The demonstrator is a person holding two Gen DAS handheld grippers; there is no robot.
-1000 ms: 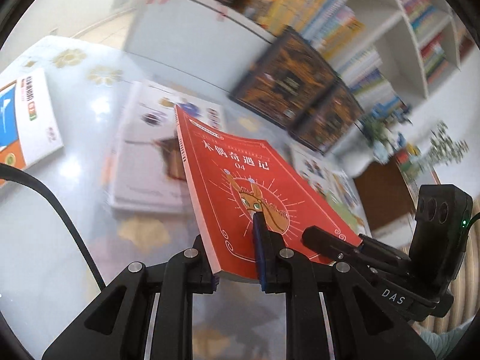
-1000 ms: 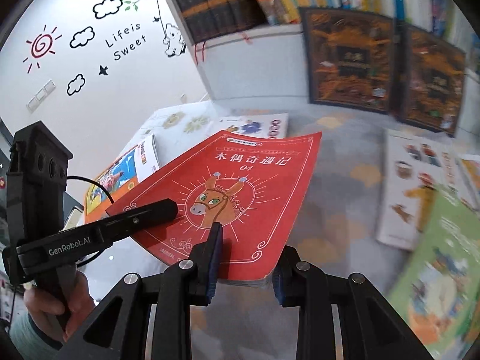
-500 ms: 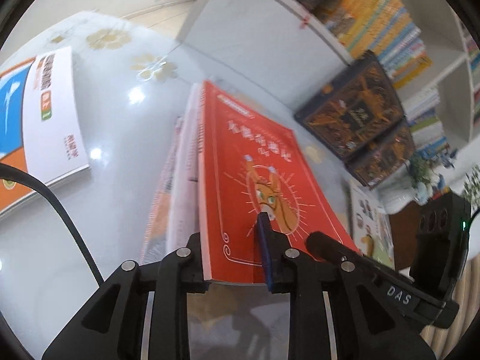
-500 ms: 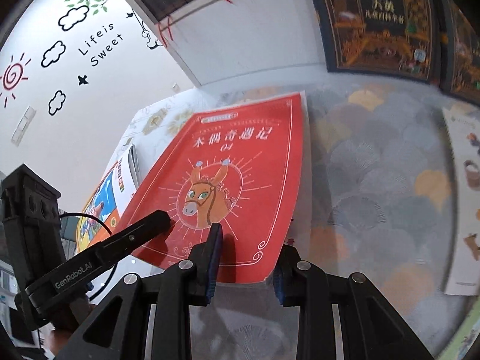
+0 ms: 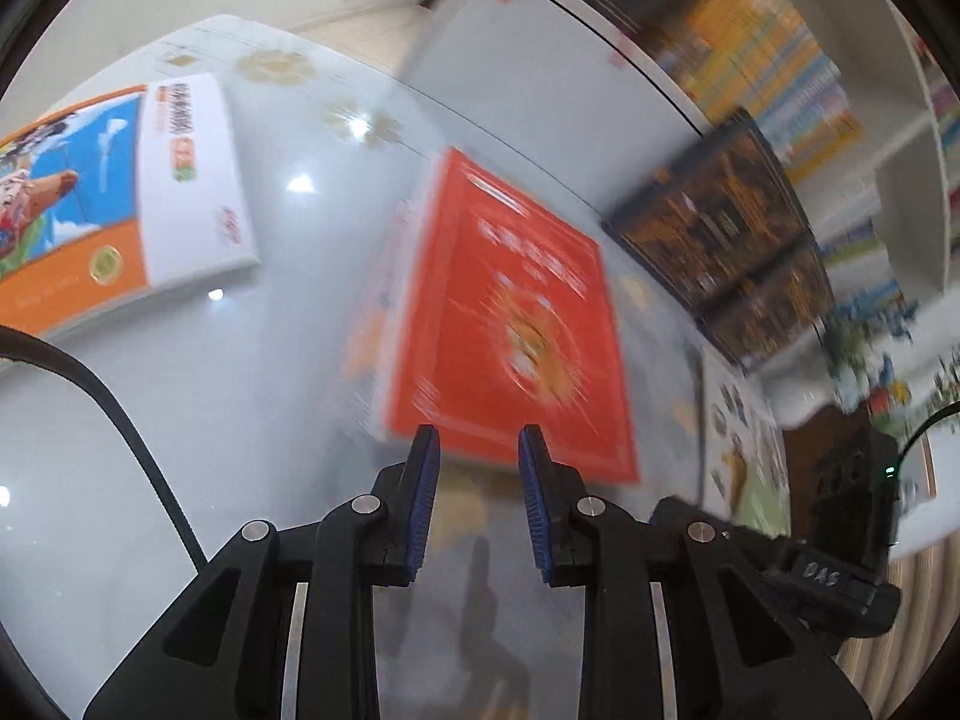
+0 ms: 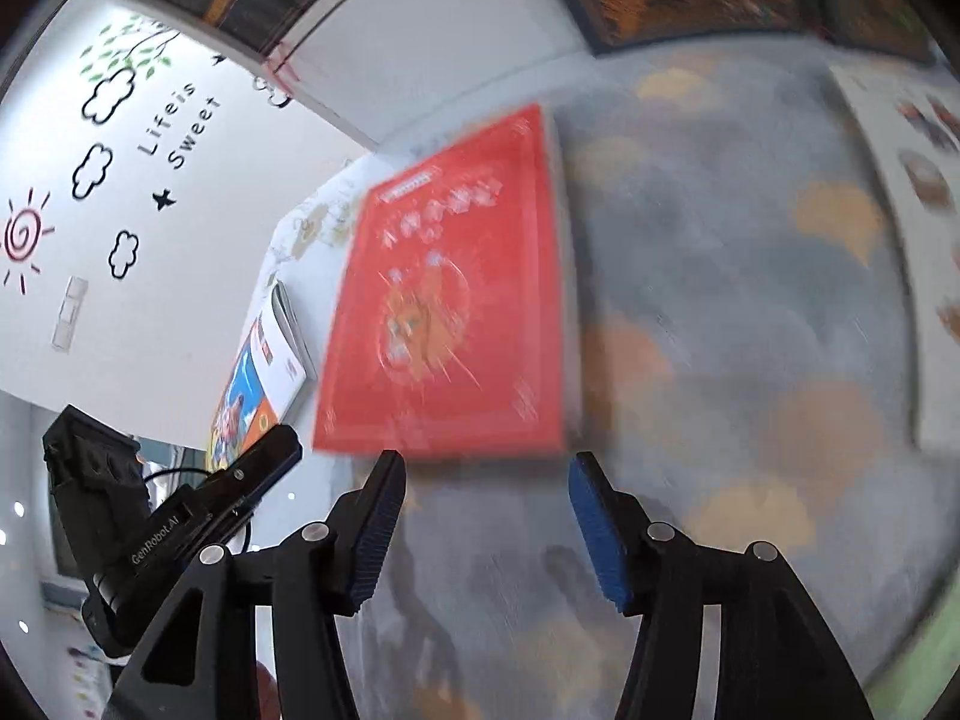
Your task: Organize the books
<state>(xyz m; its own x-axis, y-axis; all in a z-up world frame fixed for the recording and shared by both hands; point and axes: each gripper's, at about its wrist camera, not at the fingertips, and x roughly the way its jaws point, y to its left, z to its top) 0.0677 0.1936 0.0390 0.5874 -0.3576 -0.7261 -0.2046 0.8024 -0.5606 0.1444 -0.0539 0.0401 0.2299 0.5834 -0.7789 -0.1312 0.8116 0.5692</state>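
A red book with a horse drawing (image 5: pixel 510 324) (image 6: pixel 456 306) lies flat on top of another book whose pale edge shows at its left side in the left wrist view. My left gripper (image 5: pixel 477 450) sits just off the book's near edge, jaws opening, nothing between them. My right gripper (image 6: pixel 486 474) also stands just short of that near edge, jaws opening wide and empty. Both views are blurred by motion. The left gripper's body (image 6: pixel 180 528) shows at the left of the right wrist view.
An orange, blue and white picture book (image 5: pixel 108 198) (image 6: pixel 264 372) lies to the left on the glossy patterned table (image 5: pixel 240 420). Two dark ornate books (image 5: pixel 738 240) lean against a white bookshelf (image 5: pixel 540 54). More picture books (image 5: pixel 744 444) lie to the right.
Both grippers have let go of the red book, which now lies flat on the stack. Both have pulled back off its near edge and their jaws have parted.
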